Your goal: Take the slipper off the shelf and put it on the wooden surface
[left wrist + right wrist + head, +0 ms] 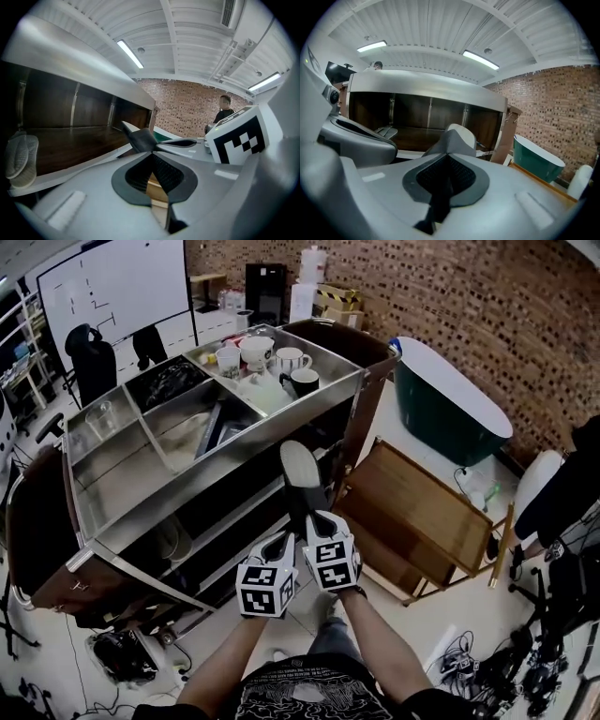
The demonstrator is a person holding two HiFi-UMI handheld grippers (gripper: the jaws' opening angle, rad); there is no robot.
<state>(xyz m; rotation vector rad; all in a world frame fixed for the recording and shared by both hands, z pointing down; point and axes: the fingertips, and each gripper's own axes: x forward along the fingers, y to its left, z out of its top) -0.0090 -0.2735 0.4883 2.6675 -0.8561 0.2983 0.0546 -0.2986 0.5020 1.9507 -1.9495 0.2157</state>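
Note:
A grey slipper (302, 476) with a pale sole hangs in the air in front of the steel cart's dark shelf (217, 514). It points away from me. My right gripper (319, 524) is shut on its near end, and in the right gripper view the slipper (457, 137) rises from the right gripper (449, 153). Close on its left, my left gripper (281, 542) is shut on a dark edge of the slipper (139, 137), which sticks out past the left gripper (150, 151). The wooden surface (412, 507) lies low at the right.
A second slipper (18, 160) stays on the shelf (70, 140). The cart's top tray (323, 348) holds cups and a teapot. Behind the wooden surface stands a teal tub (450, 413). A person (562, 493) sits at the far right, with cables on the floor.

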